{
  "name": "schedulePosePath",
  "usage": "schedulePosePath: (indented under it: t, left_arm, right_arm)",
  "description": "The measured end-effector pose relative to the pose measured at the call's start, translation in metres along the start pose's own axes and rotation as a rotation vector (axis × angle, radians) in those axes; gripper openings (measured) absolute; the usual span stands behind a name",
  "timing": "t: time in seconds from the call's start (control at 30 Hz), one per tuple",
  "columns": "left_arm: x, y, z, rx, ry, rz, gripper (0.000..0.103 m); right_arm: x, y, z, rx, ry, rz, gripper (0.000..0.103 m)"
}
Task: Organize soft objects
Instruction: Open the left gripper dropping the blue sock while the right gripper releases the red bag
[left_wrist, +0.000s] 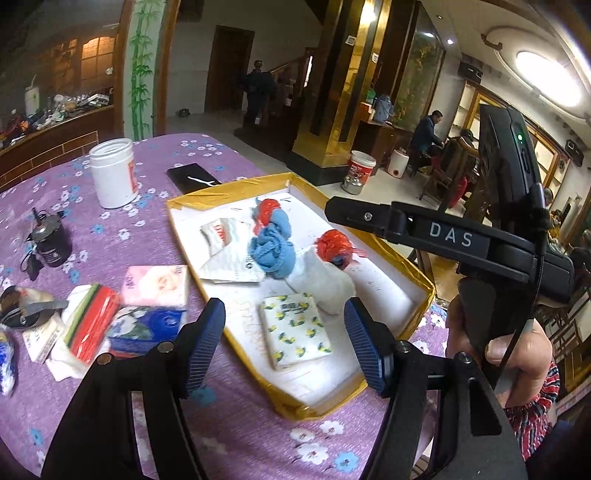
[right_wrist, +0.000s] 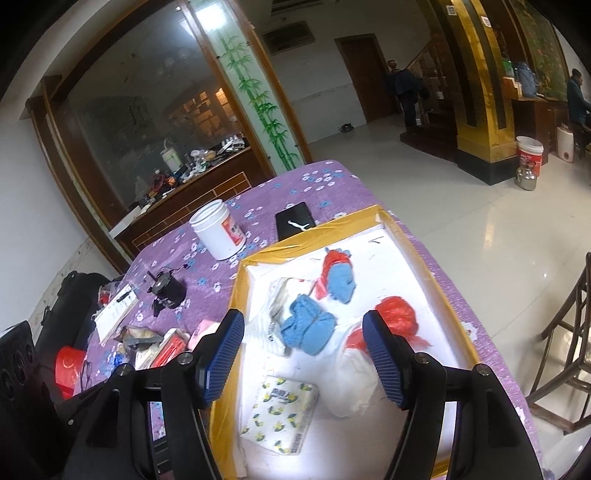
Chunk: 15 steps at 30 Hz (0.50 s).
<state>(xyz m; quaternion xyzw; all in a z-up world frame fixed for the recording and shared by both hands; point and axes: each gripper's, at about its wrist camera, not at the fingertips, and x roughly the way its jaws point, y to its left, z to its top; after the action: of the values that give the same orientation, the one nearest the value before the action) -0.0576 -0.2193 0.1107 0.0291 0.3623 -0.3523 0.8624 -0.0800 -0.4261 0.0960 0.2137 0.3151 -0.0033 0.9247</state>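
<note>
Both our claws hang spread and empty over the box (left_wrist: 399, 258); the remaining tissue packs (left_wrist: 157, 286) lie on the cloth left of it, nearer our left claw (left_wrist: 284, 343).

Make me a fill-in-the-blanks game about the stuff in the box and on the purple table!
1. The tissue pack with the lemon print lies inside the ____ with yellow edges.
2. The white jar stands on a ____ flowered tablecloth.
3. The crumpled cloth in the middle of the box is ____.
4. The left gripper holds ____.

Missing words: box; purple; blue; nothing
</note>
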Motion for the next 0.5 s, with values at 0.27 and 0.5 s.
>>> schedulePosePath:
  t: [0.27,0.5]
  left_arm:
    - [-0.012,0.025,-0.013,-0.049,0.001,0.017,0.066]
    - [-0.022,0.052,-0.022,-0.101,-0.009,0.032,0.066]
  right_arm:
    - [0.008,0.027,-0.008,-0.053,0.022,0.035,0.069]
    - [0.012,0.038,-0.011,-0.065,0.027,0.037,0.069]
